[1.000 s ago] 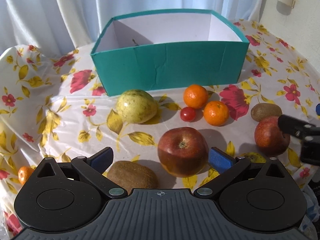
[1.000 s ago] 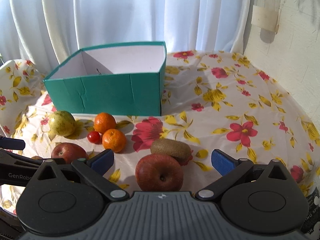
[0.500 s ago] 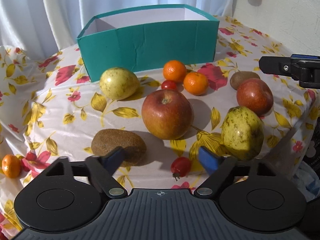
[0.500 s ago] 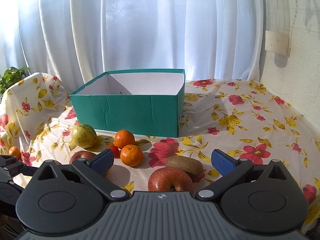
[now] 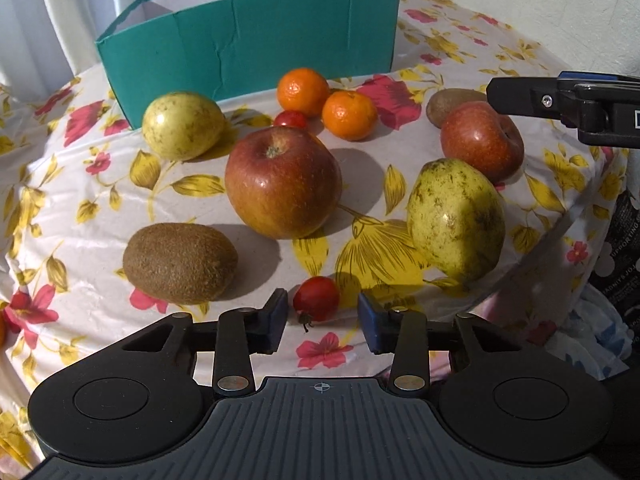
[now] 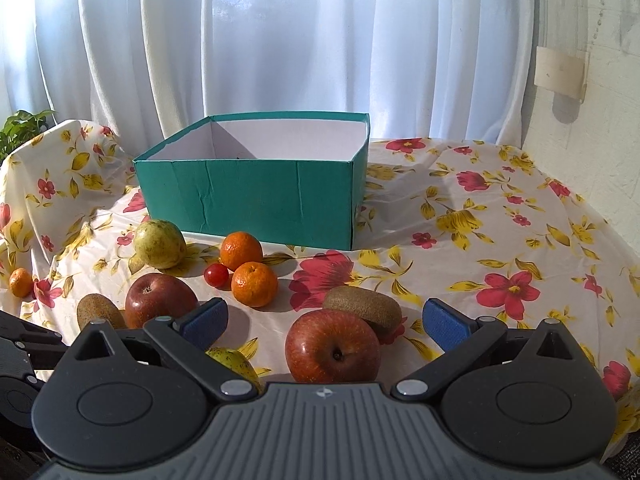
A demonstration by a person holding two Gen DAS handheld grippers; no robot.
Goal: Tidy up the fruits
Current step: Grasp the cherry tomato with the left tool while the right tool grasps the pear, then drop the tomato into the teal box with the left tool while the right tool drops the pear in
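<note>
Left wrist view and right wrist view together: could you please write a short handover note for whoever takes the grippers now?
Left gripper: open, low over the tablecloth, jaws on either side of the near cherry tomato, not closed on it.
Right gripper: open, holding nothing, above the near red apple.
Teal box: what shows of its inside holds no fruit.
On the cloth: apples, pears, kiwis, mandarins and cherry tomatoes, all loose.
Done: nothing sorted yet.
Left: probably close on the tomato, then move the fruit into the box.
</note>
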